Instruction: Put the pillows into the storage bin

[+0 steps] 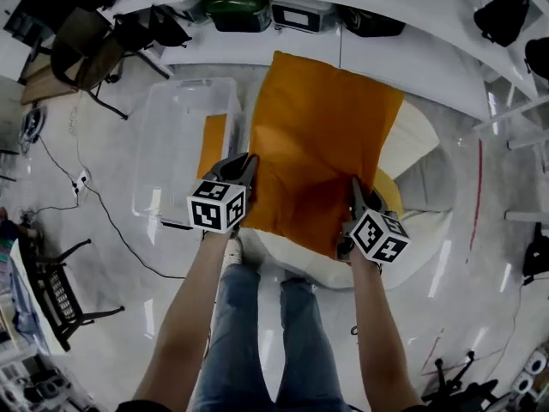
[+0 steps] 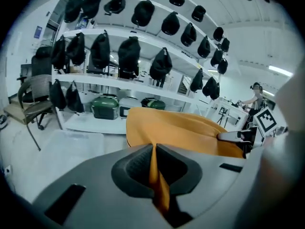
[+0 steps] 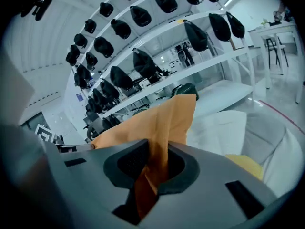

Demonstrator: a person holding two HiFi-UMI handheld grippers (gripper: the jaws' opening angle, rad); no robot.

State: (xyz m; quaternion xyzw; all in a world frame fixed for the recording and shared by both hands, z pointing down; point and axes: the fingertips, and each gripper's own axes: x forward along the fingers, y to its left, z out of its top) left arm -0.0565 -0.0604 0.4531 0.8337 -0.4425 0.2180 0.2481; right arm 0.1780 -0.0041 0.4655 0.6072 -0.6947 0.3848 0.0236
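Left tongs (image 1: 247, 163) and right tongs (image 1: 355, 187) each pinch a fold of the orange pillow (image 1: 322, 136). In the left gripper view the jaws are all but closed on a thin pleat of its cover. In the right gripper view they stand slightly wider, on a thicker bunch of the same fabric. The left tongs hold the pillow's edge at about 8 o'clock and the right tongs hold it at about 5 o'clock. The pillow hangs spread between them, apparently clear of the floor (image 1: 111, 161).

The clear storage bin (image 1: 171, 101) stands on the floor at 9 o'clock from the pillow, just beside it, mouth upward. An orange patch shows by its right wall, and whether that is a pillow already inside cannot be told. Pale cushions (image 1: 420, 144) and a yellow pillow (image 1: 390, 194) lie at 3 to 4 o'clock, partly under the held one.

Step in hand, as judged: carrying the pillow from the pile to the bin. The next move calls for shifting both tongs together toward 9 o'clock until the pillow is over the opening. They then lower it and release both corners at once. The pillow may need bunching to fit.
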